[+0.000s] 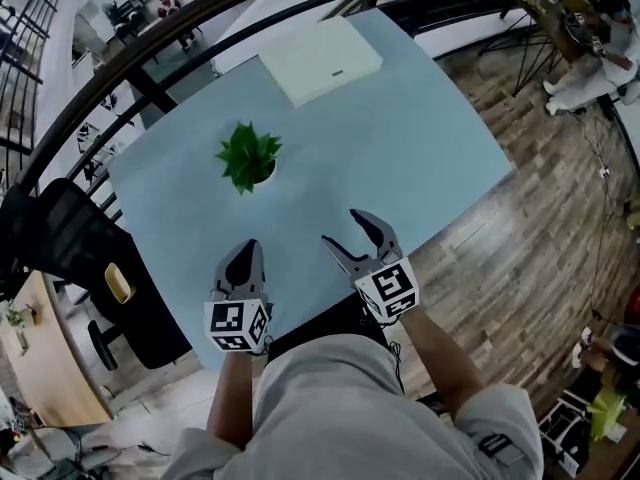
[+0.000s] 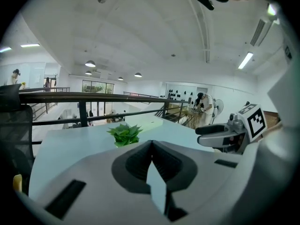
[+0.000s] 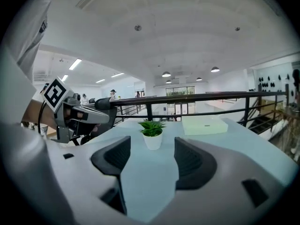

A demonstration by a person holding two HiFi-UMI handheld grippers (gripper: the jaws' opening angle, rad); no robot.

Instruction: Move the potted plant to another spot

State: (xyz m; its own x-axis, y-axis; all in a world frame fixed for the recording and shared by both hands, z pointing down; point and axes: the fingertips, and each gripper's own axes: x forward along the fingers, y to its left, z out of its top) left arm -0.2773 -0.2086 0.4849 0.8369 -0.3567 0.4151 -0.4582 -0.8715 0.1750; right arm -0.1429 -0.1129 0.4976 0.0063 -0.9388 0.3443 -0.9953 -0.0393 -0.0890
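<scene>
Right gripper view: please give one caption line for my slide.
Right gripper, fingers apart and empty, faces the potted plant on the pale blue table, white box behind.

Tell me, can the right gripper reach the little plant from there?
Probably yes. The right gripper is open and aimed at the potted plant, and only bare table lies between the two.

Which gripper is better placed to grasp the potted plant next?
Probably the right gripper: its jaws stand apart, lined up on the potted plant ahead. The left gripper has its jaws together and must open first.
</scene>
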